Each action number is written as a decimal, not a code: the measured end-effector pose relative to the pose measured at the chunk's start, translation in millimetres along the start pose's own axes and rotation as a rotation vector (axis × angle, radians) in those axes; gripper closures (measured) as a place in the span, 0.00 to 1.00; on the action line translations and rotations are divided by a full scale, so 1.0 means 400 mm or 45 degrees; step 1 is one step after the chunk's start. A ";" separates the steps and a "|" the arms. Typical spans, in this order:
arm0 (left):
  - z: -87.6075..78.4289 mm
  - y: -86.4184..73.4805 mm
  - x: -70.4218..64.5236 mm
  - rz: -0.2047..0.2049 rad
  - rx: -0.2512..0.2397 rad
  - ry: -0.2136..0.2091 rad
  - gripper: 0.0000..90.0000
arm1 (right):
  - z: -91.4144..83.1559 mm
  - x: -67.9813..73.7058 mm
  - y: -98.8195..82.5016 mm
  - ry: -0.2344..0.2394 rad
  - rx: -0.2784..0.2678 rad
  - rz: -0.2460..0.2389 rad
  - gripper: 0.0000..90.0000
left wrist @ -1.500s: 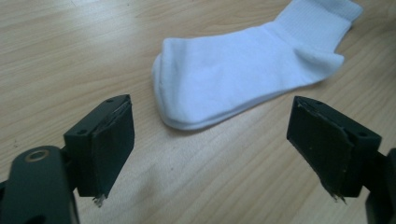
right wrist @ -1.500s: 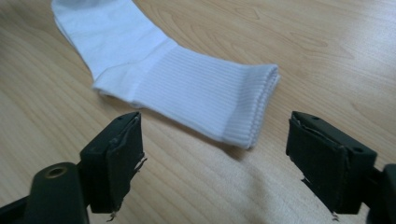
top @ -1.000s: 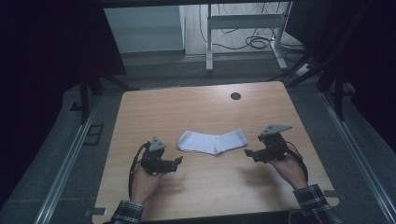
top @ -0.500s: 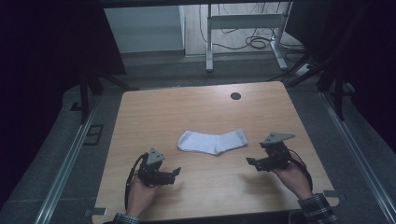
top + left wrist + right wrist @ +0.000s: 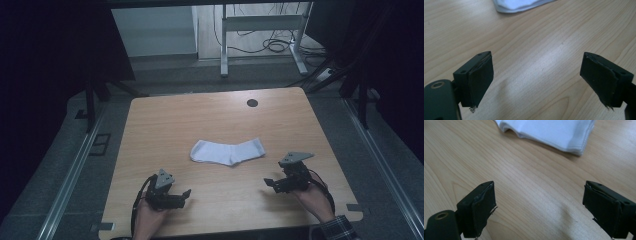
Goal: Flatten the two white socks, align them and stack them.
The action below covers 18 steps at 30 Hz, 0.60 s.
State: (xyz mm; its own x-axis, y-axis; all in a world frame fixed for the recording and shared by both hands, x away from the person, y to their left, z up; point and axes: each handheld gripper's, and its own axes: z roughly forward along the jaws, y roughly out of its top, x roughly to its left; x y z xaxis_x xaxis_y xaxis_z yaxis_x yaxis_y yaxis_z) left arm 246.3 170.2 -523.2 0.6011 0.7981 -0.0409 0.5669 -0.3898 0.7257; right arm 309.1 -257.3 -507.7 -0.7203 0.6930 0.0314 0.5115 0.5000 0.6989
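While the white sock [image 5: 228, 151] lies flat and folded at the centre of the wooden table [image 5: 165, 120], both grippers have drawn back toward the near edge compared with a second ago, when they stood just beside the sock's two ends. The left gripper [image 5: 184, 194] now sits at about 7 o'clock from the sock, the right gripper [image 5: 269, 182] at about 4 o'clock, each well apart from the fabric. Both tongs stand wide open with nothing between the pads; in the left gripper view [image 5: 537, 75] and the right gripper view [image 5: 539, 205] bare wood grain shows between the jaws. Judgement: the retreat with empty, spread jaws suggests the sock work is finished, or a pause before a fresh approach; the sock's place has not shifted. Hard to make out: the left gripper view cuts the sock [image 5: 520, 5] off at 12 o'clock, leaving a mere corner; the right gripper view shows its layered edge [image 5: 549, 132] but not its full length. How many layers the fold holds cannot be told. The surroundings beyond the table are dark.
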 end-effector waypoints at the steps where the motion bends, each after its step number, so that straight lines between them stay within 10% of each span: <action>1: 0.001 -0.003 -0.001 0.000 0.002 0.002 0.13 | 0.003 0.001 -0.004 -0.001 0.004 -0.001 0.13; 11: 0.035 -0.024 -0.022 0.048 0.114 0.015 0.13 | 0.032 0.001 -0.035 -0.016 0.054 -0.024 0.13; 18: 0.039 -0.035 -0.020 0.024 0.083 -0.010 0.13 | 0.048 0.001 -0.049 -0.014 0.087 -0.047 0.10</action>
State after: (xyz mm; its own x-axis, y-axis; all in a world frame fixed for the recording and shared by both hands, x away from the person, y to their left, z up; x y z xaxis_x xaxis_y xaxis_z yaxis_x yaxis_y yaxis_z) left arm 242.5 162.1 -543.6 0.6163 0.7868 -0.0331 0.5907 -0.4340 0.6803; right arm 307.7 -256.7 -534.8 -0.7343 0.6788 -0.0017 0.5155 0.5593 0.6492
